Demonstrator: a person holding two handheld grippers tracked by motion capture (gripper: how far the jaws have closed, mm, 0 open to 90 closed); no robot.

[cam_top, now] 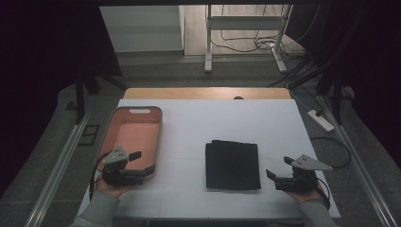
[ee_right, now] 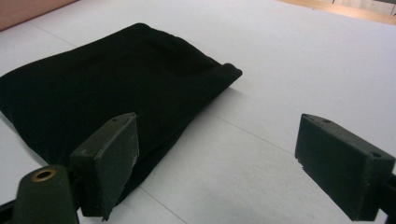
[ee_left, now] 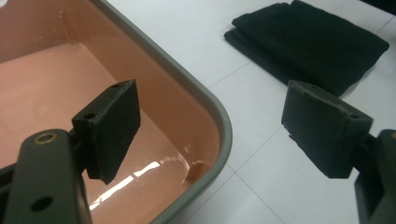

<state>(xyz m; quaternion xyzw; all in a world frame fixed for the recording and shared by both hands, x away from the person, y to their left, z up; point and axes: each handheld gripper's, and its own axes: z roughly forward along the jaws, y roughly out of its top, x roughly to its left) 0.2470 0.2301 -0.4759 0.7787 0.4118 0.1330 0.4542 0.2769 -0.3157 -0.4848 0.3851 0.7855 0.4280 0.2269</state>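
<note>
A folded black cloth (cam_top: 232, 165) lies flat on the white table (cam_top: 208, 123), right of centre. A salmon-pink tray (cam_top: 142, 116) with a grey rim sits at the left, with nothing in it. My left gripper (cam_top: 142, 161) hovers at the tray's near right corner, pointing right, jaws wide open and holding nothing. In the left gripper view the tray's corner (ee_left: 224, 135) lies between the jaws and the cloth (ee_left: 310, 44) is farther off. My right gripper (cam_top: 279, 168) stands open just right of the cloth, pointing left at it. The right gripper view shows the cloth (ee_right: 107, 88) close ahead of the left jaw.
A wooden strip (cam_top: 208, 92) borders the table's far edge. Beyond it stand a white metal frame (cam_top: 246, 33) and loose cables on the floor. A power strip (cam_top: 320, 120) lies off the table's right side. Metal rails run along both sides.
</note>
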